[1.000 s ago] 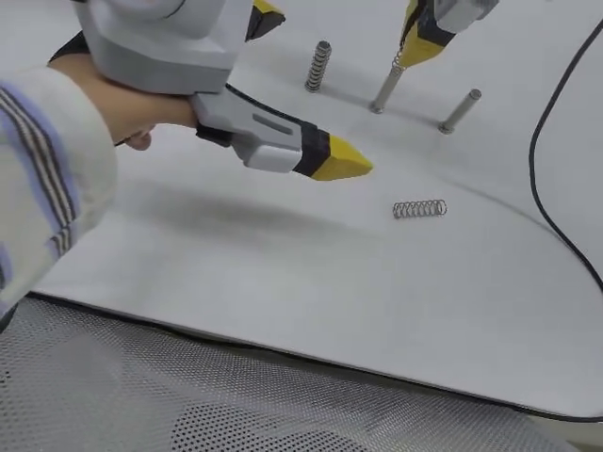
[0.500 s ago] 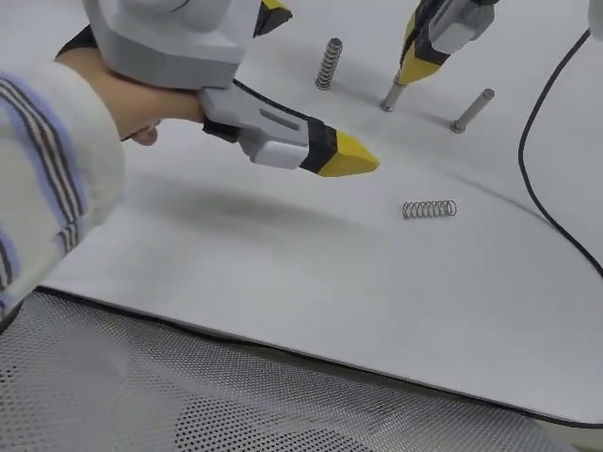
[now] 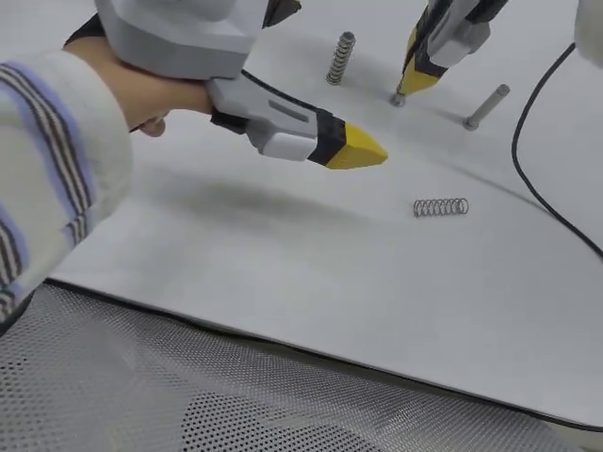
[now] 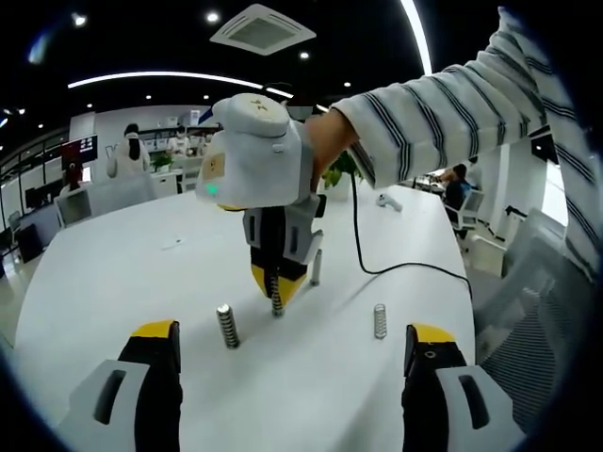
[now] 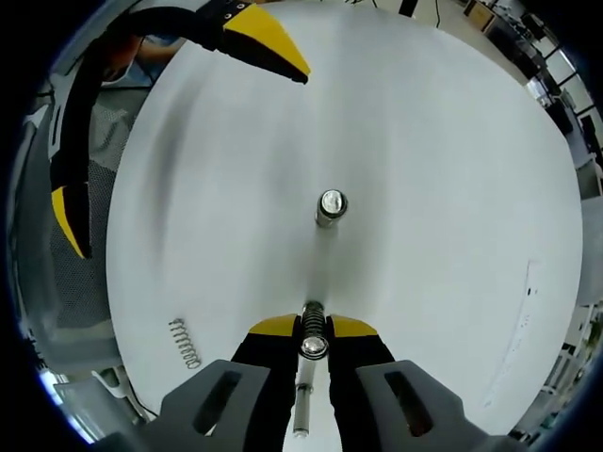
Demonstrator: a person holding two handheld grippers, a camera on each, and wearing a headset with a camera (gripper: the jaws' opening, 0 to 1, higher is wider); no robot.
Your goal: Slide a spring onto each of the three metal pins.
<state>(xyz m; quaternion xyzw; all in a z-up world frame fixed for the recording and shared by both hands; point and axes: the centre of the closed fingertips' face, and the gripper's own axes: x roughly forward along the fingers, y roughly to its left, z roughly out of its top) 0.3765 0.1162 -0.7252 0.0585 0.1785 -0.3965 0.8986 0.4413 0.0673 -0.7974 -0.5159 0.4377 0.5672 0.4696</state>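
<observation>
My right gripper [image 5: 314, 328] is clenched on the held spring [image 4: 275, 298], which sits over the middle pin [image 3: 399, 97]. The pin's long axis runs straight ahead along my jaws, so I judge the push goes dead down that line. My left gripper [image 4: 292, 331] hangs with jaws spread and empty. The loose spring [image 3: 440, 206] lies flat, long axis from 9 to 3 o'clock in the head view, at 4 o'clock from the left gripper's yellow tip and nearer it than the right. The bare pin [image 3: 485, 105] stands at 3 o'clock of the middle one.
</observation>
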